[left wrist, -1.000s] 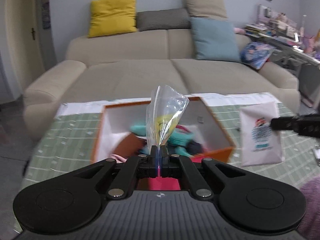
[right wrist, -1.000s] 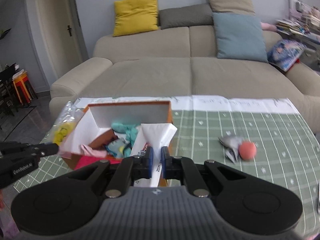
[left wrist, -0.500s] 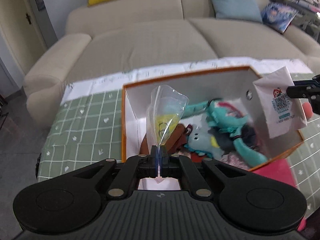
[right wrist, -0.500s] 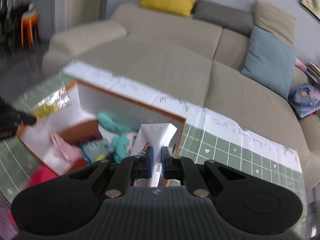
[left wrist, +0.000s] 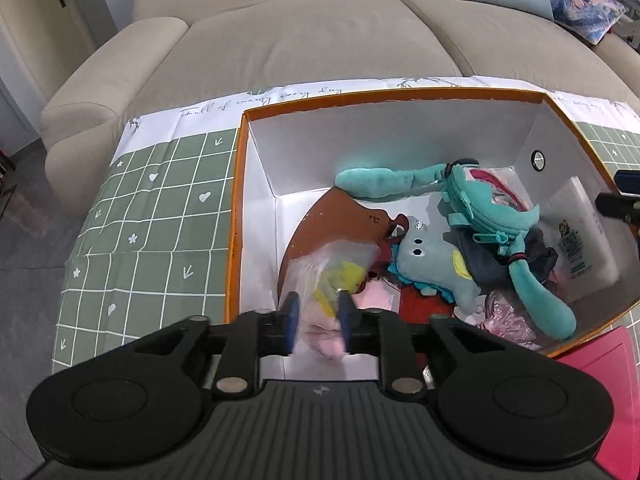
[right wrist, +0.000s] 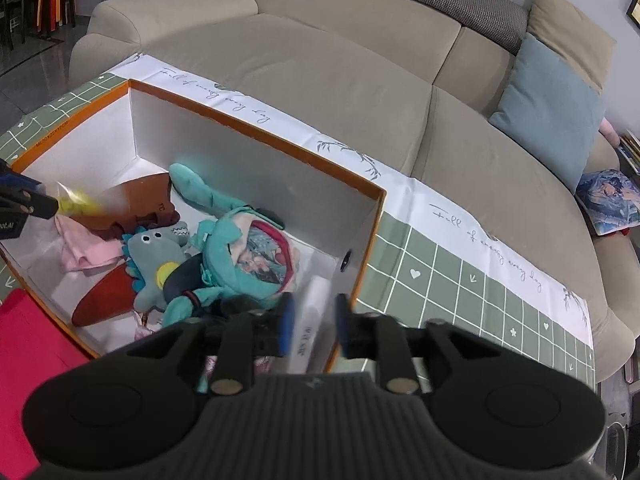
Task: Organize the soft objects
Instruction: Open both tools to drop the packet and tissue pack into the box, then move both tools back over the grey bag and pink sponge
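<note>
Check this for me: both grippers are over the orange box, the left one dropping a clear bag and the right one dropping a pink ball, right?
Not a ball. The right gripper, jaws opening, releases a white packet into the orange box, as the right wrist view shows. The left gripper and clear bag are as stated.

plush toys point(left wrist: 432, 256), pouches heaped in orange box point(left wrist: 236, 216)

My orange-rimmed white box point(left wrist: 240, 208) holds a teal plush point(left wrist: 492, 216); green white-gridded cloth point(left wrist: 160, 216) covers the bench, beige sofa point(left wrist: 304, 36) beyond.
</note>
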Available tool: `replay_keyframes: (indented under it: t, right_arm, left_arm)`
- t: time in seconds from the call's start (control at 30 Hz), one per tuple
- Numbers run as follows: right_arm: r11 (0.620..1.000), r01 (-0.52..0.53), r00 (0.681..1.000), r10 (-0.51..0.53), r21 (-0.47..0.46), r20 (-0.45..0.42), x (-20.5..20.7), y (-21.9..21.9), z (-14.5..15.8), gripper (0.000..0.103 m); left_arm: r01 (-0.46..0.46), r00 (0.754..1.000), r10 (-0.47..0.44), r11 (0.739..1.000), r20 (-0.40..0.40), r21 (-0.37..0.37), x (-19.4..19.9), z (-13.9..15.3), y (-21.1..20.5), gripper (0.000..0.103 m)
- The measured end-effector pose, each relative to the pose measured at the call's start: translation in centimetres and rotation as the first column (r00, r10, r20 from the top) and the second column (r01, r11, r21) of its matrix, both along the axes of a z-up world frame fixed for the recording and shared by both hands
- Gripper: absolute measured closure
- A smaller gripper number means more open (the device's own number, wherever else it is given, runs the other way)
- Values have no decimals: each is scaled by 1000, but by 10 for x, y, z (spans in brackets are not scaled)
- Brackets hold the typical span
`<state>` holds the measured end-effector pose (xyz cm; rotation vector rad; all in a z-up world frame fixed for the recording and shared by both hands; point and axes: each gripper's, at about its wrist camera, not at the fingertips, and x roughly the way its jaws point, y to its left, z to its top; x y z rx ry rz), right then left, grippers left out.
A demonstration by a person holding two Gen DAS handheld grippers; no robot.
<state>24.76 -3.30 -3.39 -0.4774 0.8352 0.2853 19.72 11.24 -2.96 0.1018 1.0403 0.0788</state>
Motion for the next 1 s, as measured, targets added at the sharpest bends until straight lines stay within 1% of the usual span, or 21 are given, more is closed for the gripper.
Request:
replay_keyframes:
  t: [0.03,0.2,0.27,0.33,0.5,0.63,0.7,0.8,1.0]
  right_arm:
    - [1000,-1,1000,1,8,1,0,0,2,68]
    - [999,2,1000,-3,54,9,-11,-4,16,63]
    - [996,6,1000,-7,88,11,-19,-8,24,57]
    - [992,9,1000,-11,127,12,-30,-13,33,55]
    - [978,11,1000,-14,208,12,-63,-28,52,50]
    - [966,18,1000,-23,258,15,-92,-40,62,46]
    - [959,29,999,-35,283,17,-105,-48,65,43]
    - [949,46,998,-56,312,23,-127,-62,69,42]
    - [934,91,994,-105,344,23,-165,-92,63,39]
  left_arm:
    - [-2,1000,2,1000,2,-2,2,-1,3,62]
    - [0,999,2,1000,47,-30,-11,16,2,61]
    - [9,997,-6,999,74,-44,-18,26,-1,61]
    - [24,994,-18,998,106,-59,-29,37,-6,61]
    - [62,985,-53,997,162,-53,-56,58,-30,61]
    - [86,976,-67,993,206,-83,-79,72,-51,61]
    - [102,971,-82,991,226,-81,-90,78,-63,61]
    - [130,962,-111,990,249,-61,-104,84,-81,61]
    - [160,957,-139,985,253,-65,-130,83,-111,61]
